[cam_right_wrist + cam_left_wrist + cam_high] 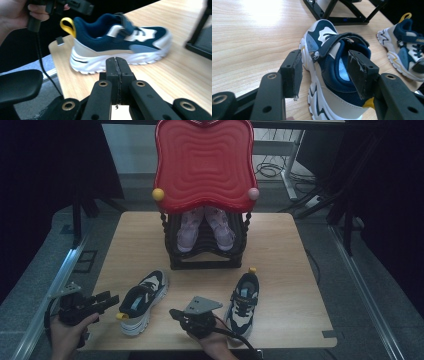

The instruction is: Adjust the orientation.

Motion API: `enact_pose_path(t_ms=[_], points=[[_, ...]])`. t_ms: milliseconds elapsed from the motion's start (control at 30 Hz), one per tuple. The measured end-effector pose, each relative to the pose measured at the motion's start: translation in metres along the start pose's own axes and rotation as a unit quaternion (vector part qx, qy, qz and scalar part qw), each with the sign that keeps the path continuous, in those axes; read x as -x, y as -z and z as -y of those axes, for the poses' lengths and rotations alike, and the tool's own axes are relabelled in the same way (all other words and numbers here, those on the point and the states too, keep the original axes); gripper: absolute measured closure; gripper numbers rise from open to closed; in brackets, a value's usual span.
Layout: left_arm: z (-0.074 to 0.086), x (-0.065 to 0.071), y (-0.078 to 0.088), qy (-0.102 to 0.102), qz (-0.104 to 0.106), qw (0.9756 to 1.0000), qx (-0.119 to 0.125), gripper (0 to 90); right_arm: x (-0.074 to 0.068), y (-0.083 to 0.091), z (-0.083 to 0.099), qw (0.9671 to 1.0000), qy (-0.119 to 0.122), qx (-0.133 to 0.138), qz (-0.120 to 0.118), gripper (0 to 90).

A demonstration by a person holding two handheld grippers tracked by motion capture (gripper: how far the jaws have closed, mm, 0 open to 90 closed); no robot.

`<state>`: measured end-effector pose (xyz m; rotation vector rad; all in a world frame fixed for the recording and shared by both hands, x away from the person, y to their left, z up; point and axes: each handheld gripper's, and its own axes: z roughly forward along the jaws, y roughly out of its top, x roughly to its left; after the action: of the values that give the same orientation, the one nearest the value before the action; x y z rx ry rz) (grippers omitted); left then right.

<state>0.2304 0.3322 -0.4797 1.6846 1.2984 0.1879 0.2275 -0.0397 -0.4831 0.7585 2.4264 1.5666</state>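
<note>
The left gripper [113, 299], jaws spread, sits at the table's [295, 270] lower-left edge beside the left shoe [142, 301]. The right gripper [175, 313], jaws pressed together and empty, occupies bare wood between it and the right shoe [243, 302].

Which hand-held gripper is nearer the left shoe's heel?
Left. The left hand-held gripper is open beside the left shoe heel; the right hand-held gripper is shut, farther off.
</note>
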Motion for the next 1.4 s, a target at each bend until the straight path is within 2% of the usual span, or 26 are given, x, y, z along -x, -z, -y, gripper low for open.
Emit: enact_pose_path(t_ms=[167,600,800,1067,1167,1400], points=[[-0.002,0.000,-0.004,-0.001,0.003,1.0000,-0.002,46.1,0.012,0.022,0.003,0.9996,-0.016,0.011,0.019,89.8],[-0.005,-0.001,-0.006,-0.003,0.004,1.0000,0.001,46.1,0.038,0.058,0.015,0.9968,-0.042,0.031,0.060,89.8],[-0.005,-0.001,-0.010,-0.004,0.004,1.0000,-0.005,46.1,0.051,0.079,0.023,0.9940,-0.059,0.039,0.083,89.8],[-0.004,0.001,-0.010,-0.008,0.000,0.9999,-0.005,46.1,0.066,0.113,0.031,0.9902,-0.061,0.061,0.109,89.8],[-0.004,0.002,-0.008,-0.012,-0.002,0.9999,-0.003,46.1,0.071,0.125,0.035,0.9882,-0.070,0.068,0.118,89.8],[-0.002,0.000,-0.006,-0.006,-0.004,1.0000,-0.001,46.1,0.081,0.152,0.042,0.9838,-0.068,0.086,0.141,89.8]])
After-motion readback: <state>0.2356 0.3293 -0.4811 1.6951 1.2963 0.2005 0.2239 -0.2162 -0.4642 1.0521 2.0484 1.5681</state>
